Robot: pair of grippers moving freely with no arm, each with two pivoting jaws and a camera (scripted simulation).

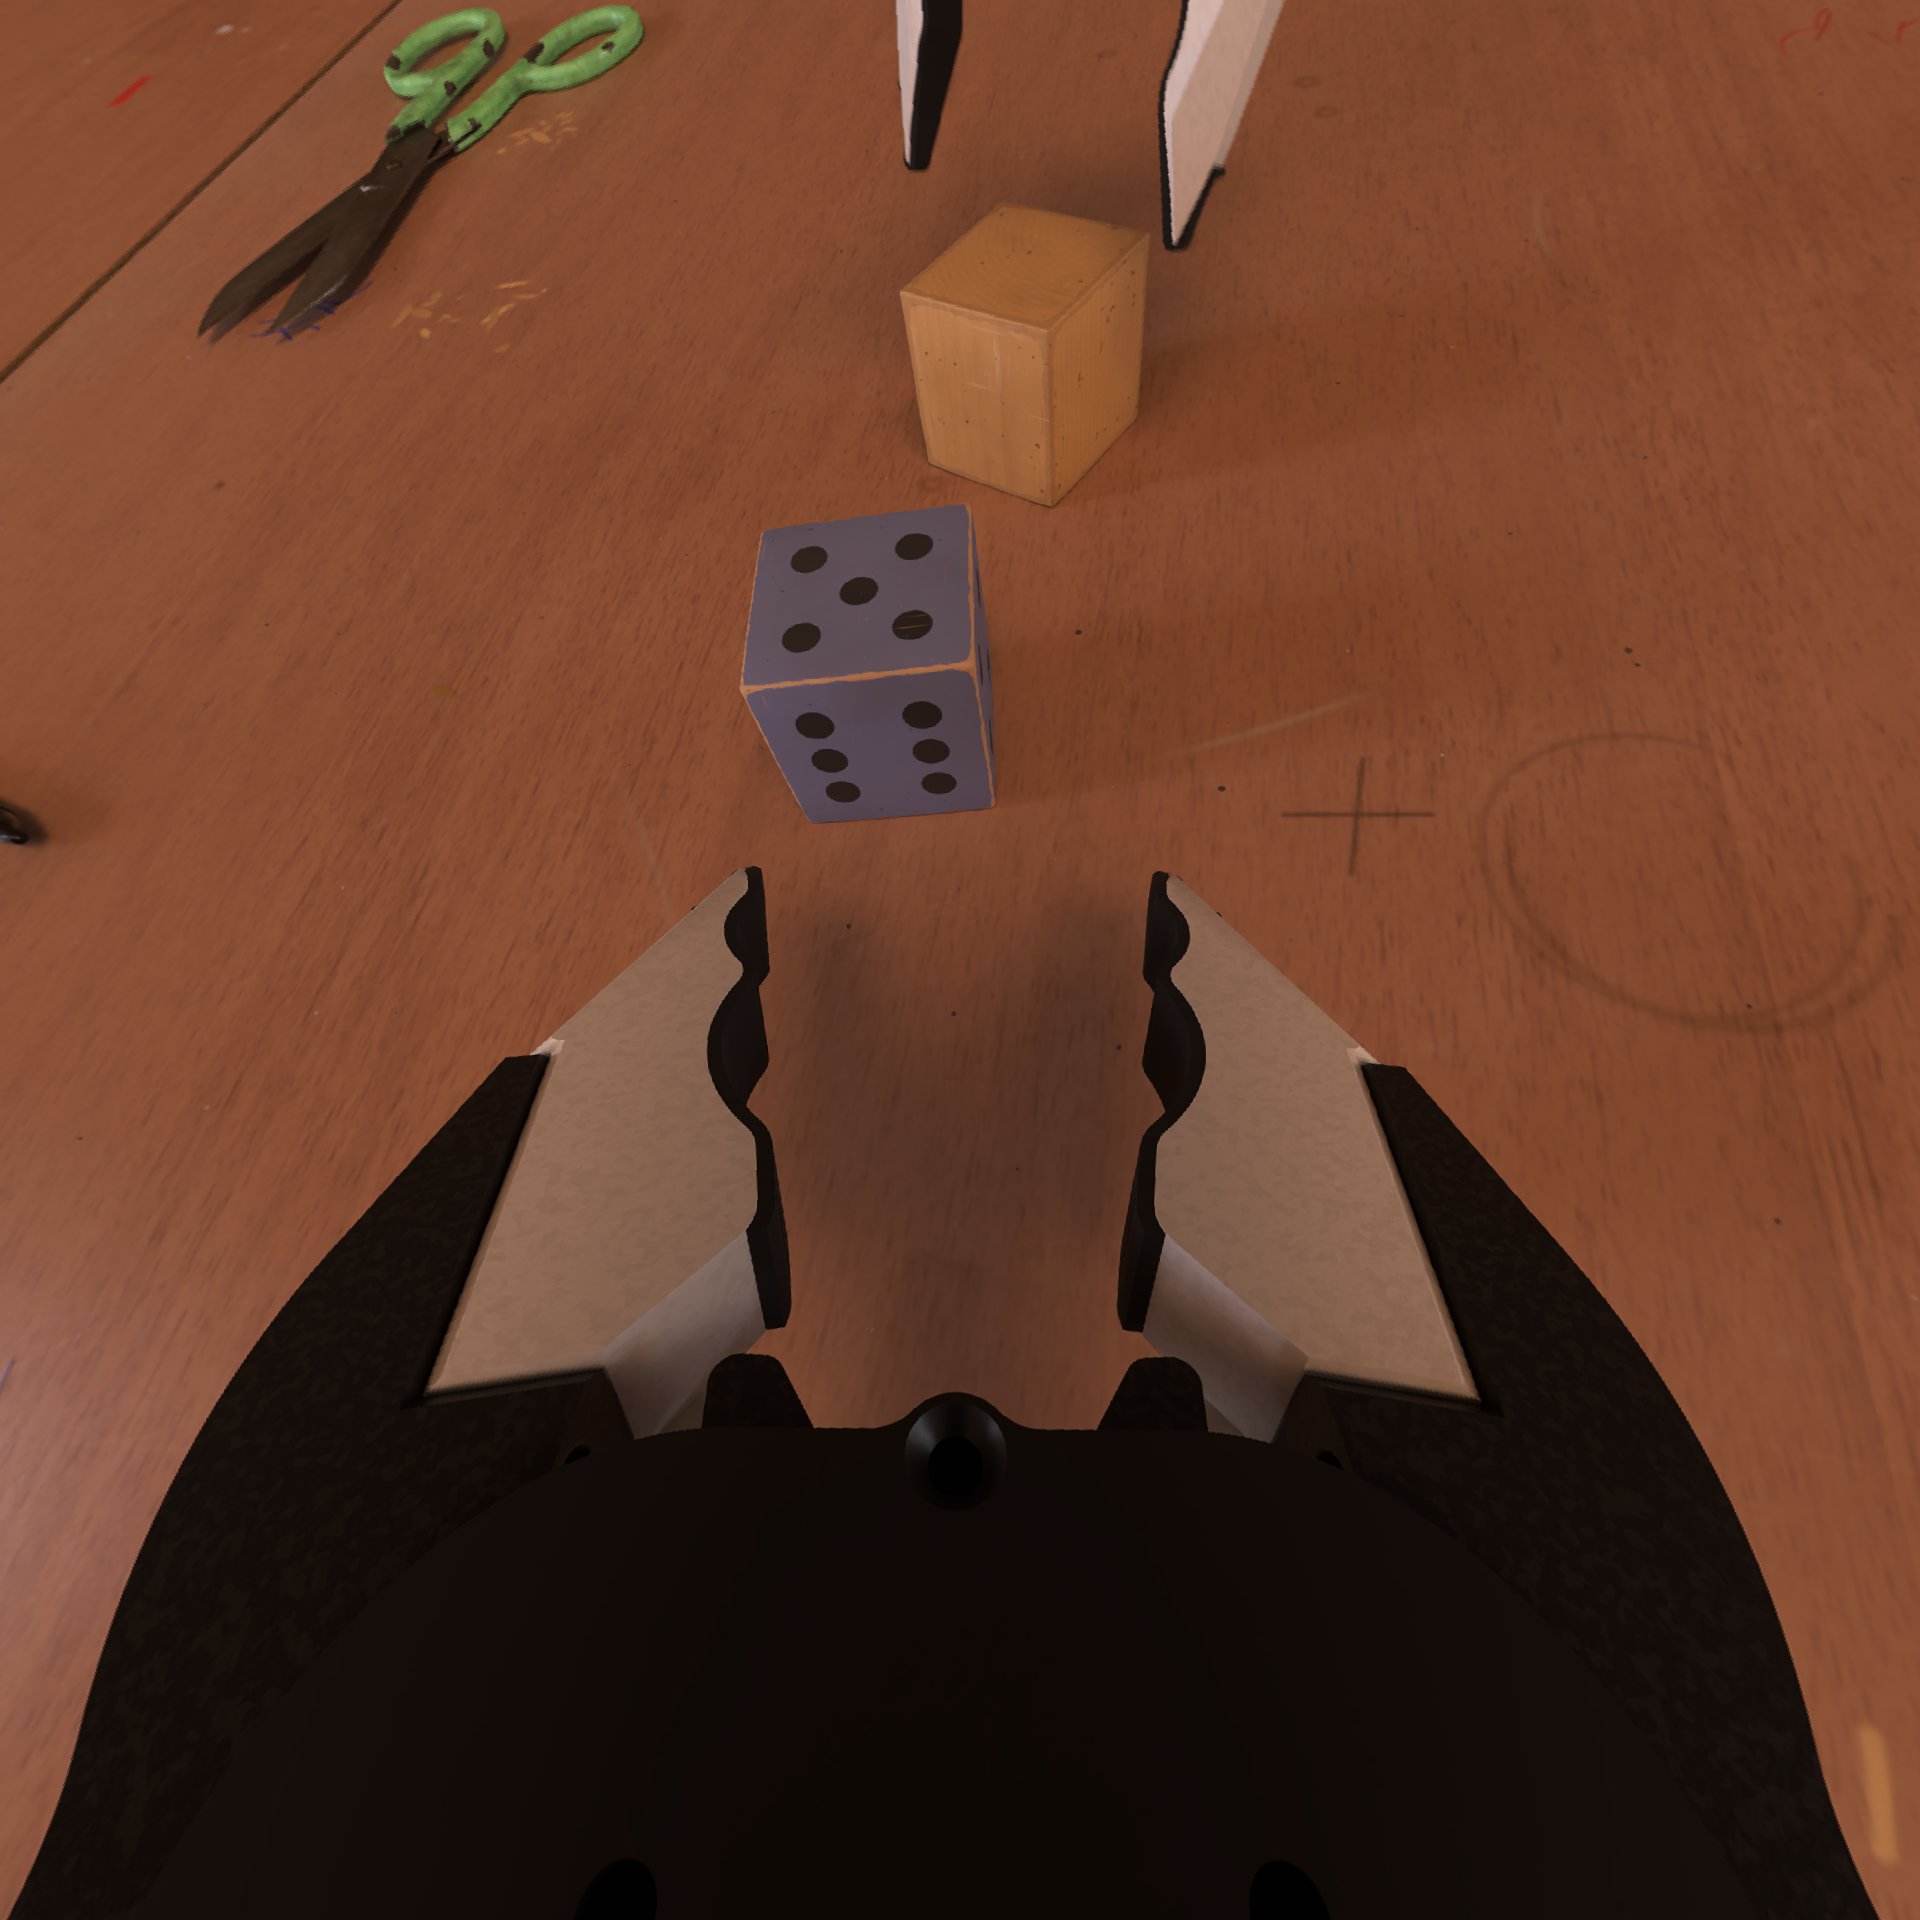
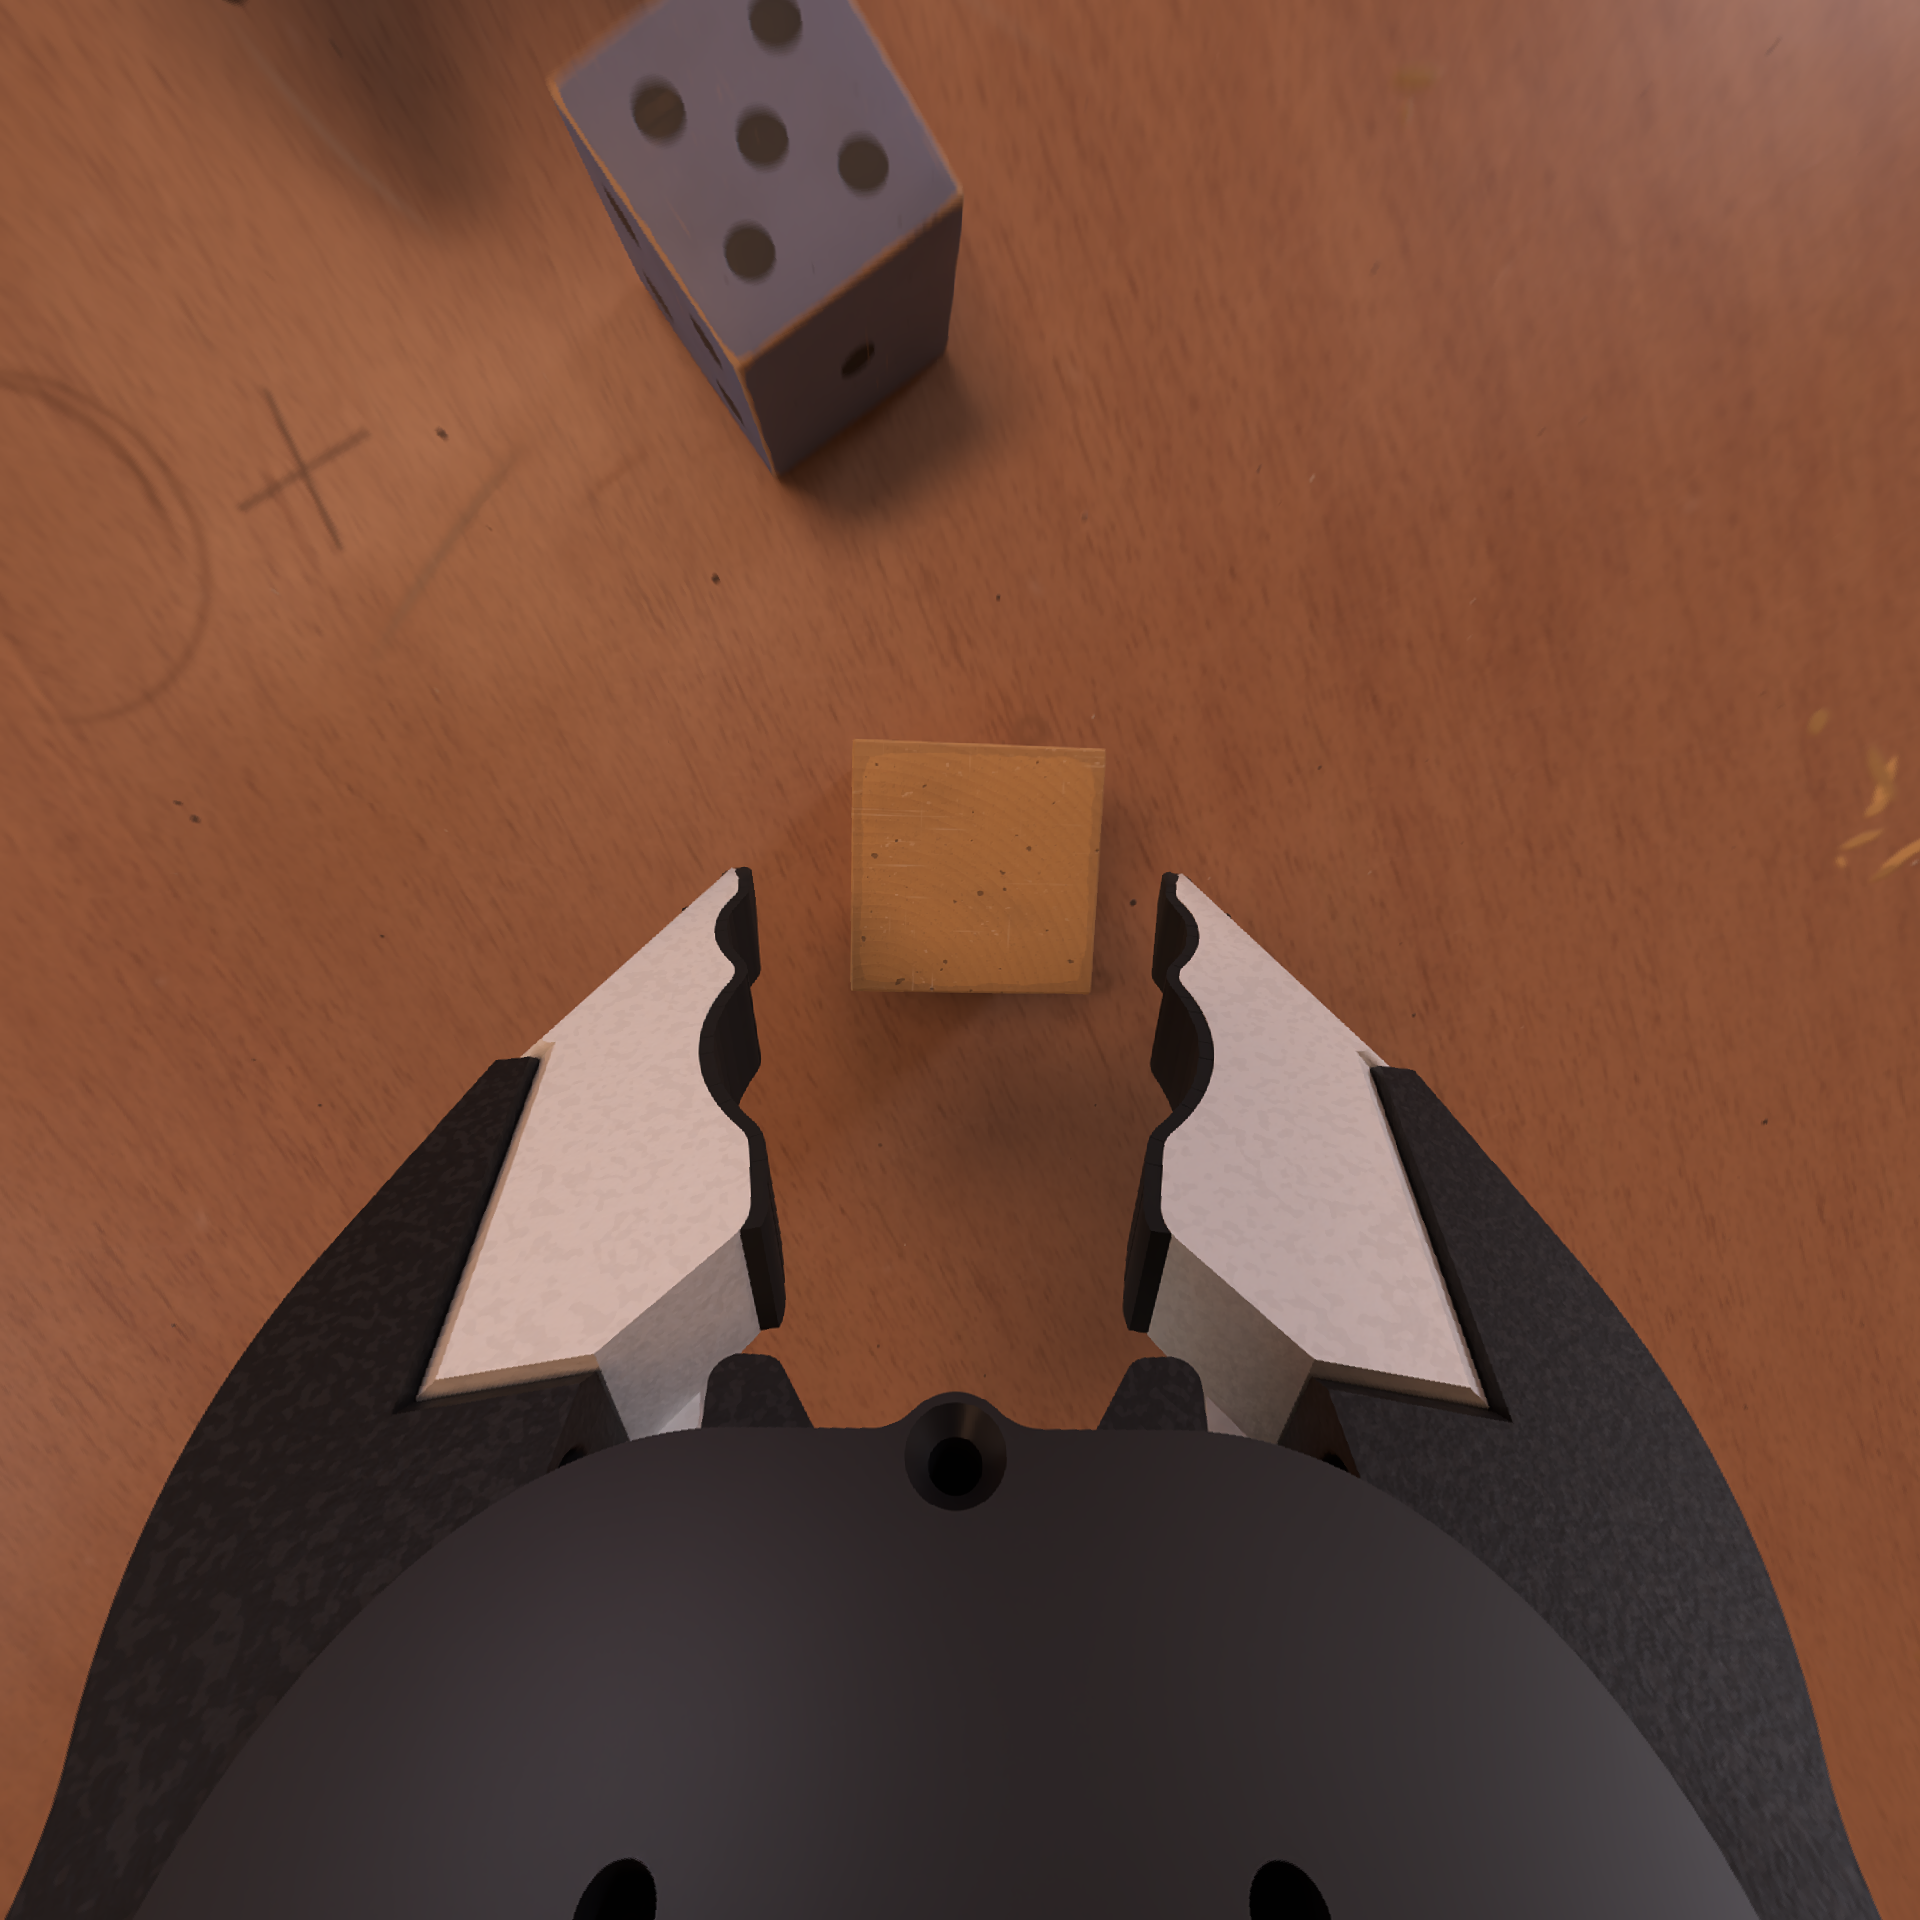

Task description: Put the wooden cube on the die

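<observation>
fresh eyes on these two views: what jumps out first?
The purple die stands mid-table, five pips up, just ahead of the open left gripper. Behind it stands the wooden cube, with the right gripper open above it, not touching. Green-handled scissors lie far left.

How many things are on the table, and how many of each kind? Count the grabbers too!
Wooden cube: 1
Die: 1
Scissors with green handles: 1
Hand-held grippers: 2, the left hand-held gripper and the right hand-held gripper, both above the table
Total: 5
A small dark thing at the left edge is cut off and not counted.
</observation>
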